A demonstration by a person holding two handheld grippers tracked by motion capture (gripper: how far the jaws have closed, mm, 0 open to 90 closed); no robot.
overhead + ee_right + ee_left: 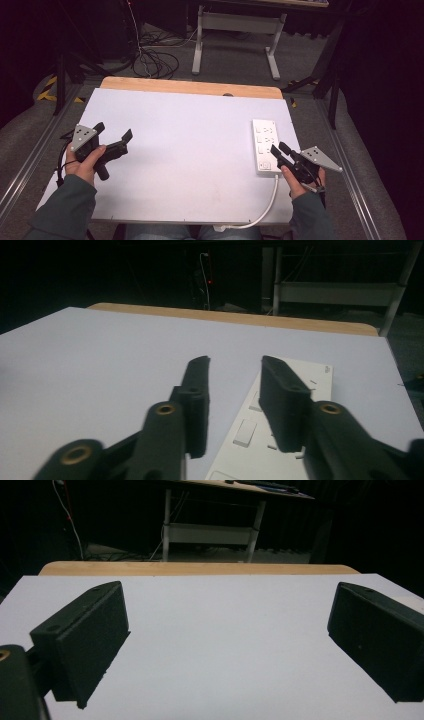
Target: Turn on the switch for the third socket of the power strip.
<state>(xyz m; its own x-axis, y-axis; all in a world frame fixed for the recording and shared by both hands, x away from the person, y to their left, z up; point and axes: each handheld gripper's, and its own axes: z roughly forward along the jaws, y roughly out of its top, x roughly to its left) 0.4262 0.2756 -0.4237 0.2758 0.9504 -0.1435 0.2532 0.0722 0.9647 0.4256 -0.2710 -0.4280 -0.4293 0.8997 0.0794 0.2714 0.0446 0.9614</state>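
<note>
at the near edge of the high view, two sleeved forearms come in from the bottom, each hand holding a black two-jaw gripper over a white table top (pixel 190 150). the left gripper (pixel 114 132) is held near the table's left edge, its jaws spread wide with nothing between them; in the left gripper view (pixel 225 630) bare white surface is seen between the two dark jaws. the right gripper (pixel 278 148) is held at the right side, its jaws parted by a narrow gap and gripping nothing. a white power strip (pixel 265 145) lies flat near the table's right edge, and the right gripper's tips are seen over its near end; in the right gripper view the power strip (pixel 305 390) lies just below and beyond the jaws. a white cable (pixel 265 205) runs from the strip's near end toward the table's front edge. farther off, a wooden edge (pixel 190 86) borders the table's far side.
</note>
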